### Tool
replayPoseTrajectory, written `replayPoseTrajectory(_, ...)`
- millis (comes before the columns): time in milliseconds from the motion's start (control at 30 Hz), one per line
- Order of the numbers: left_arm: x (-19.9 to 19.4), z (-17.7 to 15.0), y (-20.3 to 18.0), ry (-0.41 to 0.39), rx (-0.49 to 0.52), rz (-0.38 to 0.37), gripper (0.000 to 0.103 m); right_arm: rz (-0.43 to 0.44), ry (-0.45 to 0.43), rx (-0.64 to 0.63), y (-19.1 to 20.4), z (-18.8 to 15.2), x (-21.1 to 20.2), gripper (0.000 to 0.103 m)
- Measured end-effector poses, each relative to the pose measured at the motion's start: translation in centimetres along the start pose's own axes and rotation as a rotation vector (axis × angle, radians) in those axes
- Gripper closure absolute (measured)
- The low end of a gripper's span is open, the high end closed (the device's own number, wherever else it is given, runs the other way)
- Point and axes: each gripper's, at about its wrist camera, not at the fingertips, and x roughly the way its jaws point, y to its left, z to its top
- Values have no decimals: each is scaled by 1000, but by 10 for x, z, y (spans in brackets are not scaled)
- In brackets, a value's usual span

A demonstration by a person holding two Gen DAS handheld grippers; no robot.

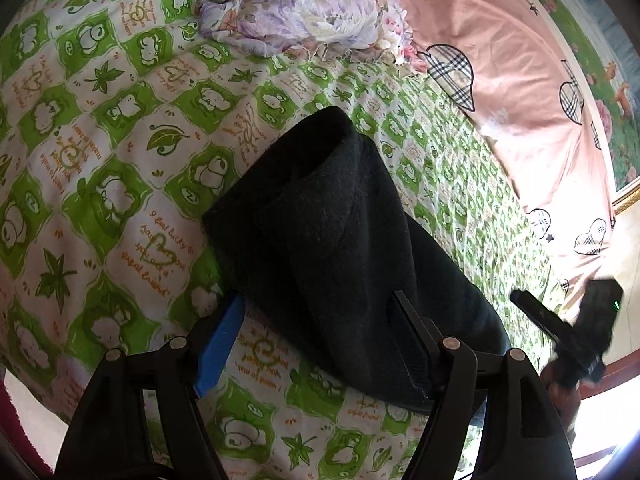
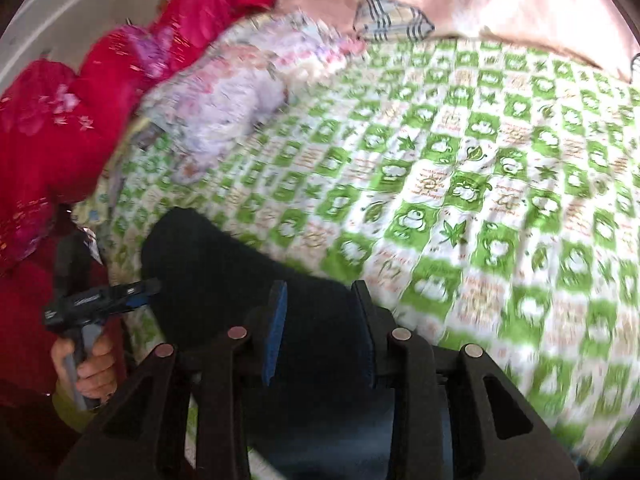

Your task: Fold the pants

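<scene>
The black pants (image 1: 340, 240) lie folded in a thick bundle on the green-and-white patterned bed sheet (image 1: 120, 160). My left gripper (image 1: 316, 316) is open, just above the near edge of the bundle, with nothing between its fingers. The right gripper also shows in the left wrist view (image 1: 560, 320), off the bundle's right end. In the right wrist view the pants (image 2: 240, 272) lie under my right gripper (image 2: 322, 300), which is open above the cloth. The left gripper shows there at the left (image 2: 120, 294), held in a hand. This view is blurred.
A floral purple cloth (image 1: 300, 8) lies at the far side of the bed. A pink quilt with plaid hearts (image 1: 500, 60) runs along the right. Red bedding (image 2: 80, 100) is heaped at the left in the right wrist view. The sheet (image 2: 480, 200) stretches wide to the right.
</scene>
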Motion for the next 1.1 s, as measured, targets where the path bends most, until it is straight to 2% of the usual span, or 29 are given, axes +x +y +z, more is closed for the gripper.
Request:
replayPoseTrajectory(133, 4, 1, 1, 2, 11, 4, 30, 18, 106, -23, -5, 6, 33, 69)
replayPoseTrajectory(267, 9, 1, 0, -4, 38, 17, 33, 1, 228, -74, -4, 2, 62, 68)
replayPoseTrajectory(467, 24, 8, -9, -35, 80, 54, 41, 10, 261, -129, -1, 1, 71, 69)
replayPoseTrajectory(500, 27, 9, -13, -48, 95, 72, 48, 1, 256, -142, 3, 1, 72, 71)
replayPoseTrajectory(533, 28, 10, -15, -52, 109, 82, 62, -5, 247, -157, 6, 0, 71, 75)
replayPoseTrajectory(567, 27, 11, -19, -54, 130, 88, 71, -15, 238, -168, 10, -1, 70, 79)
replayPoseTrajectory(600, 25, 12, -20, -54, 139, 66, 86, -39, 222, -191, 17, -4, 66, 83)
replayPoseTrajectory(633, 18, 13, -22, -64, 144, 19, 88, -54, 206, -210, 23, -6, 61, 84)
replayPoseTrajectory(700, -7, 14, -28, -130, 178, -44, 90, -46, 135, -242, 35, -10, 38, 86)
replayPoseTrajectory(800, -43, 15, -30, -218, 220, -161, 90, -22, -35, -202, 39, -12, -8, 86)
replayPoseTrajectory(867, -52, 16, -32, -242, 257, -184, 90, -45, -130, -181, 38, -12, -28, 87)
replayPoseTrajectory(967, -46, 20, -32, -236, 286, -156, 90, -92, -191, -172, 38, -12, -28, 87)
replayPoseTrajectory(1067, -33, 22, -34, -239, 320, -78, 90, -153, -181, -185, 40, -13, -2, 89)
replayPoseTrajectory(1100, -27, 22, -34, -244, 339, -38, 90, -166, -187, -176, 38, -12, 7, 92)
